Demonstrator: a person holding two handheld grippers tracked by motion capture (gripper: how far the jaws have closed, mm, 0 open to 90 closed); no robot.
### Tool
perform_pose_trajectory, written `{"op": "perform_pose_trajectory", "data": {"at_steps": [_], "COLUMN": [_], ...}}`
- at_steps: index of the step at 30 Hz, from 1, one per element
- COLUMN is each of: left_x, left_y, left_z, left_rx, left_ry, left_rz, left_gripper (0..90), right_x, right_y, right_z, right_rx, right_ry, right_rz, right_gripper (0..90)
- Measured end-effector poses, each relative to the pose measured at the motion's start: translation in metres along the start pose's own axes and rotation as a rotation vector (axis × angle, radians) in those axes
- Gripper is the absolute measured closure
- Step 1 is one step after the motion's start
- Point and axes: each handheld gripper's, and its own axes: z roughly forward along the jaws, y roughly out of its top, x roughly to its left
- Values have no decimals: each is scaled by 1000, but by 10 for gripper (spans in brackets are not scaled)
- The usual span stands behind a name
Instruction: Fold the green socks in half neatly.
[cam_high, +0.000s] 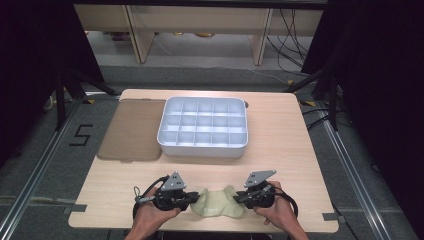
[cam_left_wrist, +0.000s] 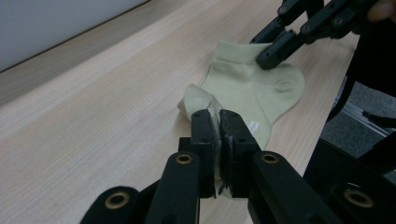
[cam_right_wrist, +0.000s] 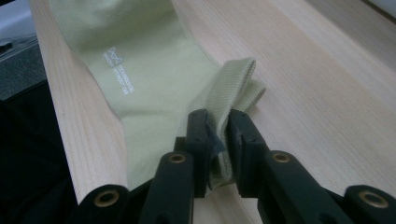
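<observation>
At the near edge of the pale wooden table (cam_high: 280, 145), right in front of you, lies the light green ankle sock (cam_high: 216, 202), flat on the wood between your two hands. Your left gripper (cam_high: 194, 200) is clenched on the sock's left end: in the left gripper view a fold of the knit sits pinched between the two black jaws (cam_left_wrist: 205, 105). Your right gripper (cam_high: 240, 196) grasps the other end, its jaws closed on the ribbed cuff (cam_right_wrist: 229, 88), with the fabric bunched between the pads. In the right gripper view the sock (cam_right_wrist: 154, 79) runs along the table's edge, small white print on its sole.

Farther back, mid-table, sits the white plastic organiser tray (cam_high: 202, 150), divided into a grid of small square compartments; every compartment that you can see is bare. Just to its left, touching or nearly touching its side, lies a translucent brown rectangular lid (cam_high: 132, 130), flat on the wood.
</observation>
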Motion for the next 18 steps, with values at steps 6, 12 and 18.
{"op": "perform_pose_trajectory", "data": {"at_steps": [6,12,18], "left_x": [6,8,7], "left_y": [1,0,4], "left_z": [-6,-7,-11], "left_rx": [-13,1,-10], "left_ry": [-1,-14,2], "left_rz": [-13,-12,-14], "left_gripper": [841,840,840], "right_x": [0,11,24], "right_y": [4,16,23], "right_z": [-2,-14,8], "right_rx": [-15,-88,-22], "right_ry": [-50,-47,12], "right_rz": [19,-39,-96], "right_gripper": [597,723,825]}}
